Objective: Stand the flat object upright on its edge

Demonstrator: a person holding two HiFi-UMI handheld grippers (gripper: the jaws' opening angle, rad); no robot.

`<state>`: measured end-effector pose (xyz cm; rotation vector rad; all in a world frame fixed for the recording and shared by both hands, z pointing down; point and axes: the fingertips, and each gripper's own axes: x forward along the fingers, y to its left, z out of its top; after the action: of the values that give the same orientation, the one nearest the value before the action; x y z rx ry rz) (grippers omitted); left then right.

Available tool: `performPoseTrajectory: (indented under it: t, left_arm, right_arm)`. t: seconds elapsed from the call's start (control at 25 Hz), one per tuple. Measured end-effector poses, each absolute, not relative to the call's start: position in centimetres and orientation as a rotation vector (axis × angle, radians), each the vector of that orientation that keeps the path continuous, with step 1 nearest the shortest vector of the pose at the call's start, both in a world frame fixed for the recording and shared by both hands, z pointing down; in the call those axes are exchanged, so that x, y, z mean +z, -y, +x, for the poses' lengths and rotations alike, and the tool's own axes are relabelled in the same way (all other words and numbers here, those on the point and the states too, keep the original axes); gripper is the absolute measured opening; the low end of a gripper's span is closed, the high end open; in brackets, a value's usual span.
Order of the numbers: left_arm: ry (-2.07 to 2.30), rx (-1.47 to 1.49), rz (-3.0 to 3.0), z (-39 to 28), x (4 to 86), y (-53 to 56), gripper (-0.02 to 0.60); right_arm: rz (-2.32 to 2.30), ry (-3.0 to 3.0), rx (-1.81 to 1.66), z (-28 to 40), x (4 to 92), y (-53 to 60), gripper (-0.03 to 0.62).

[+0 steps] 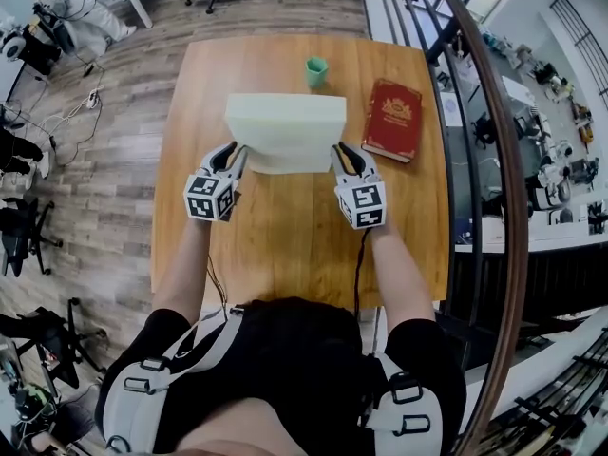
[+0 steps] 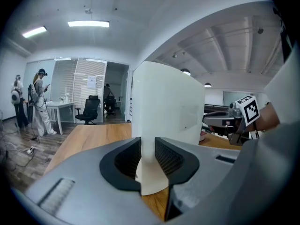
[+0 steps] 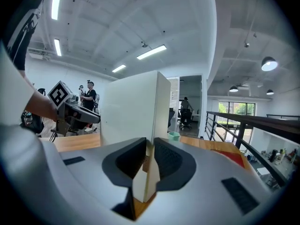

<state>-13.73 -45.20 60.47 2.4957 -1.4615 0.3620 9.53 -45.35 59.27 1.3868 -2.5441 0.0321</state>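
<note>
A pale cream flat board [image 1: 285, 129] stands tilted up over the wooden table [image 1: 285, 245], held by its two near corners. My left gripper [image 1: 237, 157] is shut on its left corner, and my right gripper [image 1: 340, 156] is shut on its right corner. In the left gripper view the board [image 2: 168, 102] rises upright from between the dark pads [image 2: 165, 154]. The right gripper view shows the board [image 3: 133, 111] clamped edge-on between the pads [image 3: 165, 161], with its lower corner close above the table.
A red book [image 1: 393, 119] lies on the table to the right of the board. A small green cup [image 1: 316, 71] stands behind the board, near the far edge. A railing [image 1: 475, 112] runs along the table's right side. People stand far off at the left [image 2: 40, 102].
</note>
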Motion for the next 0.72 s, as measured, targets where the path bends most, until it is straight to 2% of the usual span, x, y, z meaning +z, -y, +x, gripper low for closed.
performPoseTrajectory:
  t: [0.16, 0.52, 0.72]
  left_arm:
    - [1.497, 0.472, 2.492, -13.9, 60.7, 44.5, 0.091]
    - [1.635, 0.419, 2.546, -15.0, 55.4, 40.6, 0.091]
    - [1.775, 0.228, 2.548, -15.4, 50.4, 37.8, 0.021]
  right_arm:
    - [1.426, 2.535, 0.114, 10.0, 59.3, 45.1, 0.051]
    - [1.634, 2.615, 0.062, 10.5, 51.8, 41.5, 0.049]
    - [1.758, 2.612, -0.063, 10.7, 47.0, 38.5, 0.006]
